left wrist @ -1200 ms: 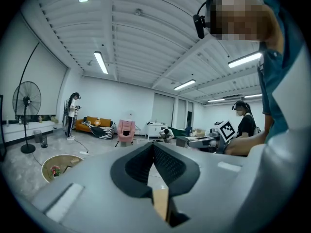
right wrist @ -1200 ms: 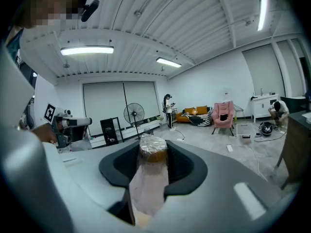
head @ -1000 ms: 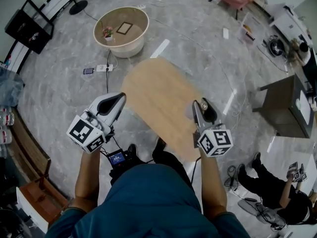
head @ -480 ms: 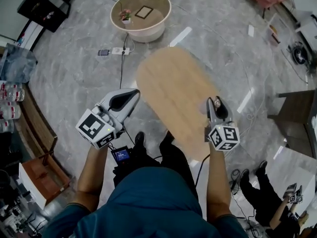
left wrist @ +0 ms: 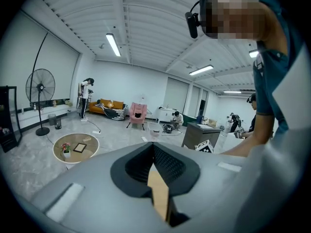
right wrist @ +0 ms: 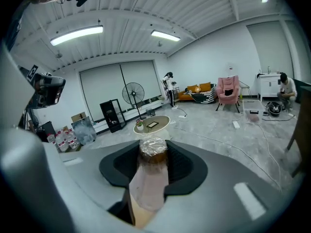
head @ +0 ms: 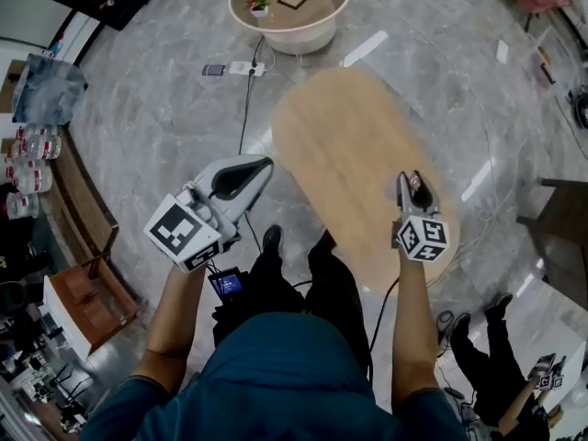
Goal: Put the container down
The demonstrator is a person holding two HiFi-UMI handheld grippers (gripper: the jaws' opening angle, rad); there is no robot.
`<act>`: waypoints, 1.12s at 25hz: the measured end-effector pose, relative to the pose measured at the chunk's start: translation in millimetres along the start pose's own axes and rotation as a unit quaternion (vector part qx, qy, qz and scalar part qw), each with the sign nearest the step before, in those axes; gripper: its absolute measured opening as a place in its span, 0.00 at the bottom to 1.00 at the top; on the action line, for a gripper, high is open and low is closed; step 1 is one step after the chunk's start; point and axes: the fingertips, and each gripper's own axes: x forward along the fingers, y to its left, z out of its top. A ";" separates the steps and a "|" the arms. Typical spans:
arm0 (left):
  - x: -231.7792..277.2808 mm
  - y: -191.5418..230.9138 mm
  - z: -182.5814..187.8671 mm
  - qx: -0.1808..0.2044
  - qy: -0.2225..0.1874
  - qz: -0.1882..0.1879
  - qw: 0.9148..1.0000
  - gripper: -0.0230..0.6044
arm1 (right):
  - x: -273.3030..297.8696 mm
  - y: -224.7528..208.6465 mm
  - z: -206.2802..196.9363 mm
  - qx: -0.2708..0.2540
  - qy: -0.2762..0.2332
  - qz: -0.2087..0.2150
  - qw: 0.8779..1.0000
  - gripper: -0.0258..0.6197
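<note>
Head view: left tool (head: 241,175) beside the oval pale-wood worktop (head: 354,136), right tool (head: 411,185) above it, its load barely visible. Left gripper view: jaws clenched, empty. Right gripper view: jaws grasping a clear plastic container with brown contents (right wrist: 151,171), its base cut off.

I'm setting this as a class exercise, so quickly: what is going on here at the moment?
A person stands over a wooden table with tongs in each hand. The right tongs are shut on a clear container with brownish contents, held over the table's near end and apparently not yet set down. The left tongs are shut on nothing and hang beside the table's left edge.
</note>
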 end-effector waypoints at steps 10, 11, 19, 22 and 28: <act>14.7 7.5 -23.3 -0.015 0.030 -0.002 0.999 0.03 | 38.2 -28.0 -67.8 0.020 0.055 -0.019 0.998 0.26; 16.1 8.3 -25.2 -0.017 0.033 -0.003 0.999 0.03 | 41.3 -31.0 -74.2 0.021 0.062 -0.021 0.998 0.26; 32.3 14.4 -47.8 -0.028 0.053 -0.006 0.998 0.03 | 74.1 -61.4 -133.4 0.031 0.113 -0.037 0.992 0.26; 37.9 18.2 -56.7 -0.033 0.061 -0.007 0.998 0.03 | 85.1 -70.2 -155.9 0.038 0.135 -0.042 0.989 0.26; 50.3 25.9 -77.3 -0.046 0.076 -0.009 0.996 0.03 | 106.6 -88.3 -193.9 0.051 0.171 -0.051 0.983 0.26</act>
